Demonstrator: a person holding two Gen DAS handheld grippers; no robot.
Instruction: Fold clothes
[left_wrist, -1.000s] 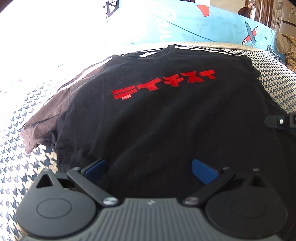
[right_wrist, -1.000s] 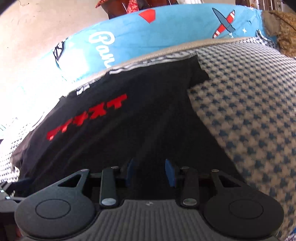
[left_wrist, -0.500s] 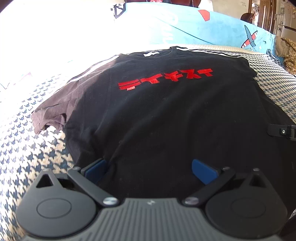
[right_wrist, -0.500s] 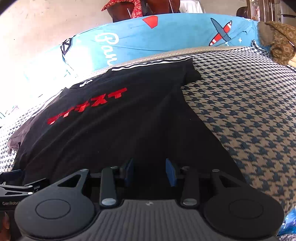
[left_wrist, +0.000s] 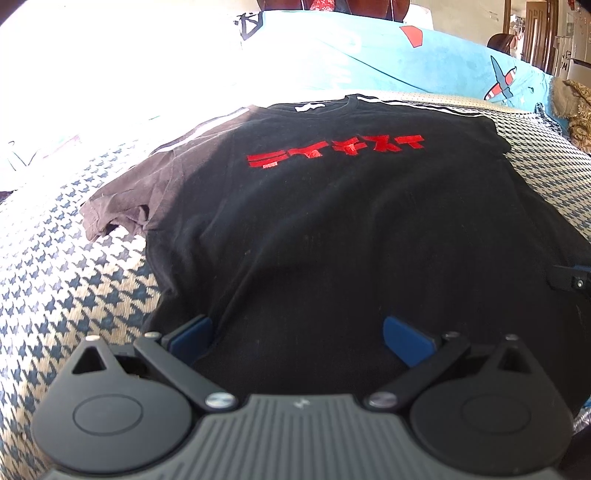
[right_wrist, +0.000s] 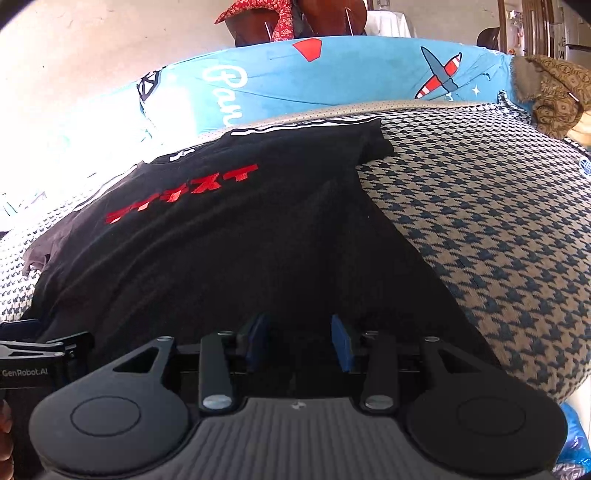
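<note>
Left gripper (left_wrist: 297, 338): blue-padded jaws stood wide apart, nothing between them, poised just over the near hem of the black cotton T-shirt with red block lettering (left_wrist: 332, 229). Right gripper (right_wrist: 299, 341): jaws parted more narrowly, also empty as far as could be told; whether the pads touched cloth was hidden by the dark fabric.

The shirt lay flat, face up, on the blue-and-beige houndstooth bedcover (left_wrist: 66, 266). Its long axis ran straight away from both sets of jaws, hem nearest, collar farthest, by the turquoise printed blanket with aeroplane motifs (right_wrist: 332, 81). Each gripper sat at its own end of the hem, neither clearly nearer. Judgement: any fold would start from the hem corners.

Left wrist view alone showed the rumpled left sleeve (left_wrist: 114, 206), partly curled under, and a sliver of the other tool at the right edge. Right wrist view alone showed the flatter right sleeve (right_wrist: 373, 144), the shirt's right side seam against the bedcover, and a brown patterned cloth (right_wrist: 554, 96) beyond.
</note>
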